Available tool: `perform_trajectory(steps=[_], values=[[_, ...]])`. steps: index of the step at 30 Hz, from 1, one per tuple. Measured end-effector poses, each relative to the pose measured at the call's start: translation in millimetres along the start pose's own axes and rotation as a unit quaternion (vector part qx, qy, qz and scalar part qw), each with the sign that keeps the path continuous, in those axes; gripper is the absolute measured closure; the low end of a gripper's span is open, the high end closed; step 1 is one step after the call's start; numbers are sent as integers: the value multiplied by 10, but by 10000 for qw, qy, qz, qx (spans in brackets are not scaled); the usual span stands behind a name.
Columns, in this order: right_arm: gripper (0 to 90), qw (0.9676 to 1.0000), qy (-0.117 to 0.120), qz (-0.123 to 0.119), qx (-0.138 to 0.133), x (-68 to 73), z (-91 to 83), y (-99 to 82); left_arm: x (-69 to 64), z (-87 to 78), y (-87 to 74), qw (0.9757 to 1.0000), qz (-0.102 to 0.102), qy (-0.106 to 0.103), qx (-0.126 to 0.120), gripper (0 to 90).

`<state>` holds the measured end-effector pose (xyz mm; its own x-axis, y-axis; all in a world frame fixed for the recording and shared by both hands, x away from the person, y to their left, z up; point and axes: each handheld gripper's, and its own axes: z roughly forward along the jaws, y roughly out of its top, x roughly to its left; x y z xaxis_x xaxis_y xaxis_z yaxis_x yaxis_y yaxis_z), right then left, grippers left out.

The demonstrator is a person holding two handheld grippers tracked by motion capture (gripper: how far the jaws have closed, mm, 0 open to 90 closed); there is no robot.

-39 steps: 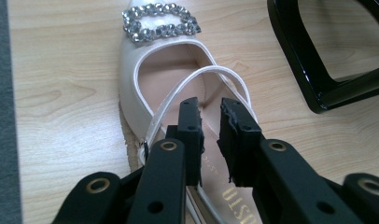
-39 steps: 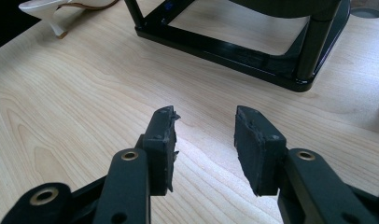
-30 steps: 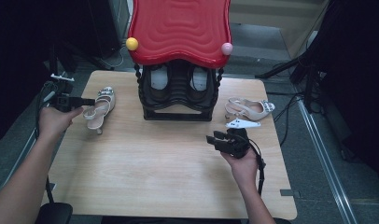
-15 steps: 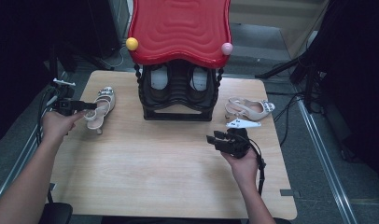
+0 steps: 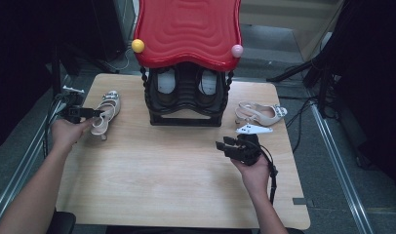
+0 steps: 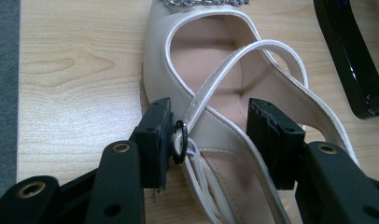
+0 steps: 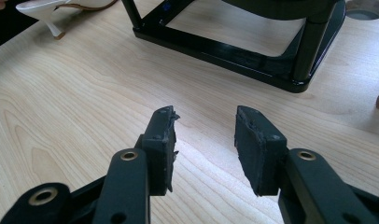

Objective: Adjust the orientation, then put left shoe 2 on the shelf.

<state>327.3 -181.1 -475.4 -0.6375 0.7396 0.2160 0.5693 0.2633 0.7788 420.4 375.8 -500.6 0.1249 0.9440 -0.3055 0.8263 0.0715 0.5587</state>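
A cream strappy heeled shoe (image 5: 106, 111) lies at the table's left side. My left gripper (image 5: 99, 114) is down over its heel end. In the left gripper view the jaws (image 6: 211, 135) straddle the shoe (image 6: 201, 60). The left pad sits beside the strap's buckle ring (image 6: 179, 142), and the right pad hangs over the far side without pressing. These jaws have just been opening. A second cream shoe (image 5: 261, 113) lies on its side at the right. My right gripper (image 5: 221, 145) hovers open over bare wood (image 7: 204, 140), pointing left.
A black shoe rack (image 5: 186, 105) with a red wavy top (image 5: 186, 29) stands at the back middle, with a pair of shoes (image 5: 167, 80) inside. Its base bar (image 7: 234, 51) lies ahead of the right gripper. The wooden table (image 5: 162, 185) extends toward the person.
The left gripper has sunk a little onto the shoe's heel end and its jaws have widened. The right hand has stayed put.
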Motion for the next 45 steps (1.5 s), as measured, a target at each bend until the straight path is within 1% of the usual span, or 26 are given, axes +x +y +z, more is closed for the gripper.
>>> perform_trajectory(steps=[4, 7, 8, 9, 11, 13, 14, 15, 16, 18, 19, 21, 23, 24, 26, 27, 28, 29, 30, 31, 36, 38, 39, 40, 44, 45], values=[[590, 10000, -7, -29, -23, 4, -10, 2, 8, -4, -2, 10000, -75, 17, -23, 545], [590, 10000, -9, -36, -39, -4, -7, 3, 38, -12, -9, 10000, -95, 3, -29, 590], [590, 10000, -3, -20, -38, -6, -7, 4, 44, -10, -12, 9999, -153, -11, -69, 607], [590, 10000, -8, -19, -36, -7, -6, 4, 50, -16, -12, 9999, -157, -8, -52, 622], [590, 10000, -13, -30, -42, -5, -5, 5, 34, -23, -10, 9999, -144, 69, -44, 652], [590, 10000, -15, -32, -45, -2, -2, 7, 23, -42, -12, 9998, -70, 209, -31, 712], [590, 10000, -16, -35, -51, 0, 0, 8, 34, -58, -11, 9997, -62, 220, 6, 753], [590, 10000, -19, -35, -49, 2, 1, 9, 52, -70, -9, 9997, -197, 162, -4, 781], [589, 10000, -23, -35, -49, 3, 4, 9, 77, -79, -9, 9996, -273, 92, 18, 791], [589, 10000, -7, -43, -40, 1, 15, 12, 92, -85, -10, 9993, -357, 62, 30, 802], [589, 10000, -13, -40, -34, 3, 21, 14, 83, -81, -9, 9992, -391, 91, 6, 806], [588, 10000, 1, -47, -29, 7, 28, 17, 70, -87, 0, 9990, -431, 125, 42, 811], [589, 10000, -4, -61, -31, 7, 31, 18, 84, -93, 5, 9987, -503, 118, 37, 815], [589, 10000, -3, -46, -24, 5, 31, 18, 96, -96, 8, 9984, -555, 81, 49, 816], [589, 10000, -4, -23, -16, -1, 28, 18, 101, -98, 8, 9979, -638, 71, -31, 817], [589, 10000, -10, -7, -20, -1, 24, 18, 103, -111, 12, 9980, -631, 43, -2, 818], [589, 10000, -15, -16, -36, -5, 21, 19, 97, -114, 15, 9978, -664, 40, -40, 818], [588, 10000, -16, -12, -39, -7, 20, 19, 96, -122, 21, 9981, -621, 41, -23, 818], [589, 10000, -19, -7, -40, -7, 19, 20, 82, -129, 26, 9981, -616, 60, -74, 817], [589, 10000, -21, -14, -43, -7, 20, 21, 78, -138, 30, 9982, -597, 42, -50, 818], [588, 10000, -12, -18, -30, -1, 29, 22, 84, -172, 47, 9982, -583, 39, -92, 818], [588, 10000, -13, -29, -24, -2, 32, 21, 85, -182, 48, 9978, -660, -2, -97, 819], [588, 10000, -13, -31, -22, -2, 33, 21, 88, -185, 50, 9980, -627, 15, -85, 819], [588, 10000, -14, -28, -15, -3, 34, 21, 83, -190, 49, 9979, -646, 24, -105, 819], [587, 10000, -14, -26, -19, -4, 35, 22, 66, -213, 57, 9979, -637, -38, -139, 820], [587, 10000, -11, -23, -19, -5, 34, 22, 62, -219, 56, 9977, -655, -52, -178, 820]])
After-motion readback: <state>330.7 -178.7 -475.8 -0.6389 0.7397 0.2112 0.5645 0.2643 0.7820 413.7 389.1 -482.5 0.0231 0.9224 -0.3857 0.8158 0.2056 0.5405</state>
